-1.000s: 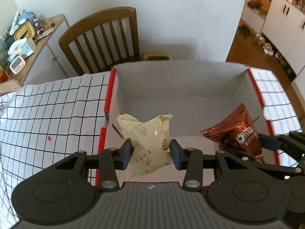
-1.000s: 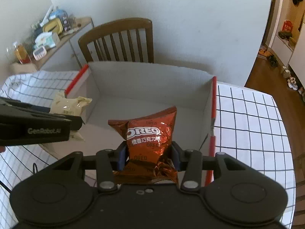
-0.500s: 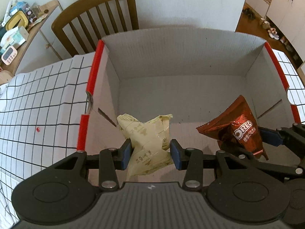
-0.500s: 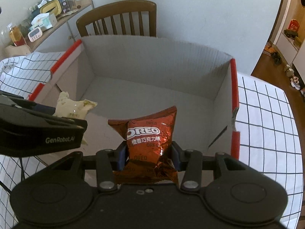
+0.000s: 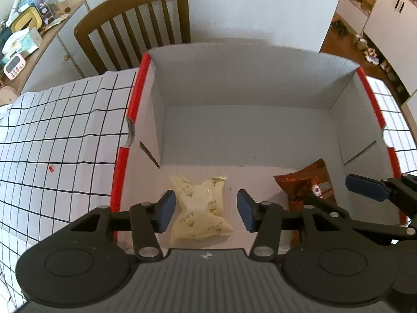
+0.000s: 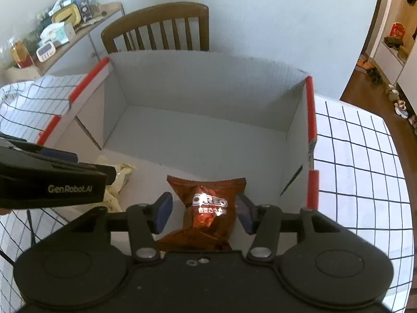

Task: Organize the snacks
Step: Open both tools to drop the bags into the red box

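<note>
A large open cardboard box [image 5: 242, 83] with red-taped rims stands on the checked tablecloth. A pale yellow snack packet [image 5: 200, 208] lies on the box floor at the near left. My left gripper [image 5: 206, 211] is open above it, its blue pads apart on either side. A brown Oreo packet [image 6: 208, 206] lies on the box floor at the near right. My right gripper [image 6: 203, 212] is open, its pads clear of the packet. The Oreo packet [image 5: 310, 182] and the right gripper also show in the left wrist view. The yellow packet [image 6: 117, 180] shows partly behind the left gripper in the right wrist view.
The box [image 6: 208, 83] has tall grey walls. A wooden chair [image 5: 135, 26] stands behind the table. A side cabinet [image 5: 31, 41] with clutter is at the far left. The checked tablecloth [image 5: 57, 135] spreads on both sides of the box.
Both grippers have opened and let go of their packets. The yellow packet and the Oreo packet now lie on the box floor.
</note>
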